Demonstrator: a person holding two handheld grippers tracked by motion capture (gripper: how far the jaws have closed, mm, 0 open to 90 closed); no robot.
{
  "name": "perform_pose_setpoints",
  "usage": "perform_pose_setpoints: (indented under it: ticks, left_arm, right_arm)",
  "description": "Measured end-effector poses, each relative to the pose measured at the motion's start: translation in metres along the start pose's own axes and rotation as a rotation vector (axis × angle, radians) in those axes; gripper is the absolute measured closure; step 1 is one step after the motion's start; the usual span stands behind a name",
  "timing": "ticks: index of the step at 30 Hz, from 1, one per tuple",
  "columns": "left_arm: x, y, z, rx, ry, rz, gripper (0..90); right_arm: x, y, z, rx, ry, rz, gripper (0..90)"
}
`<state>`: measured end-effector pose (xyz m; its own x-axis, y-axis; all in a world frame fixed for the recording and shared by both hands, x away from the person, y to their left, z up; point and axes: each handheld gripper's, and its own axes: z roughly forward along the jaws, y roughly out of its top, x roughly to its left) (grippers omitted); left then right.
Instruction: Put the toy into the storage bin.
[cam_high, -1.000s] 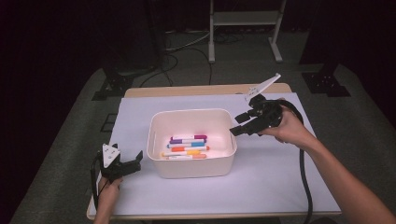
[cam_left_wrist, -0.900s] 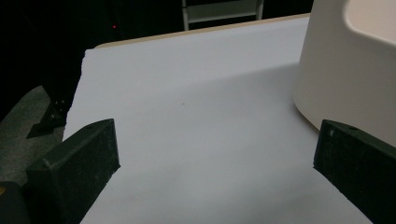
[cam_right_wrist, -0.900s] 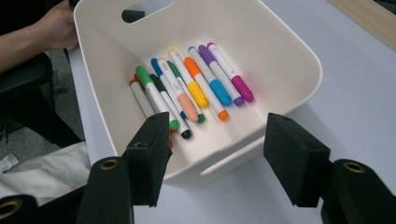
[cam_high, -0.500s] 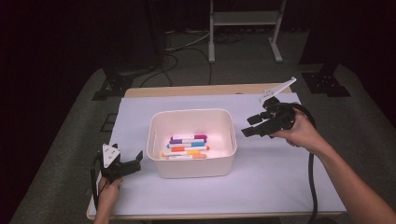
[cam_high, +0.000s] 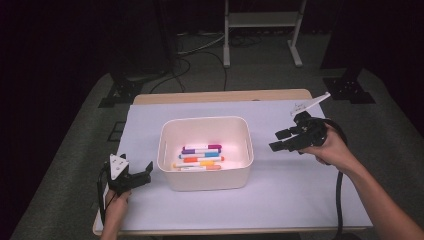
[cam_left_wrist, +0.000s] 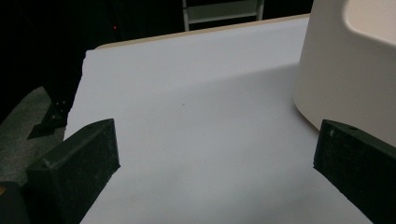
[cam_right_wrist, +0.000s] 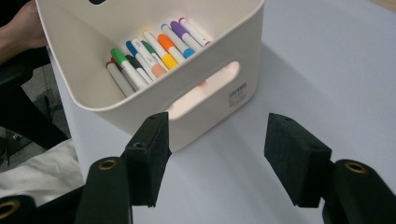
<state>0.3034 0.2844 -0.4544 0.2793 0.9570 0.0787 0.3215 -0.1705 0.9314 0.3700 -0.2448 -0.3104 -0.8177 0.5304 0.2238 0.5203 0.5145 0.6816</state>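
Legible text: none

Label: one small white sticker (cam_right_wrist: 237, 95) on the outer wall of the cream bin (cam_right_wrist: 205, 88), beside the handle slot, low toward the corner; carries a barcode and several lines of fine dark print, too small to read

Markers (cam_right_wrist: 149, 56) in the bin: white barrels with faint print along them, not readable in the right gripper view; too small to make out in the high view

Brands, numbers, signs: none that can be made out

Bright overhead light floods the white table cover (cam_high: 300, 200), the room behind stays nearly black, and both gripper views look soft.
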Motion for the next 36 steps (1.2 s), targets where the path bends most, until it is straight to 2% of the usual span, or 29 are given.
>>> perform_pose_setpoints:
  ticks: [14,25,36]
  left_arm:
    - [0.0,0.0,0.0,0.001,0.001,0.006,0.0]
    - [-0.001,0.0,0.0,-0.001,0.003,0.014,0.0]
    - [-0.001,0.0,0.0,0.0,0.004,0.02,0.0]
  right_arm:
    - [-0.017,-0.042,0.004,-0.012,0.001,0.092,38.3]
    - [-0.024,-0.071,0.003,-0.04,-0.012,0.147,37.3]
    - [-0.025,-0.098,-0.003,-0.066,-0.031,0.186,36.6]
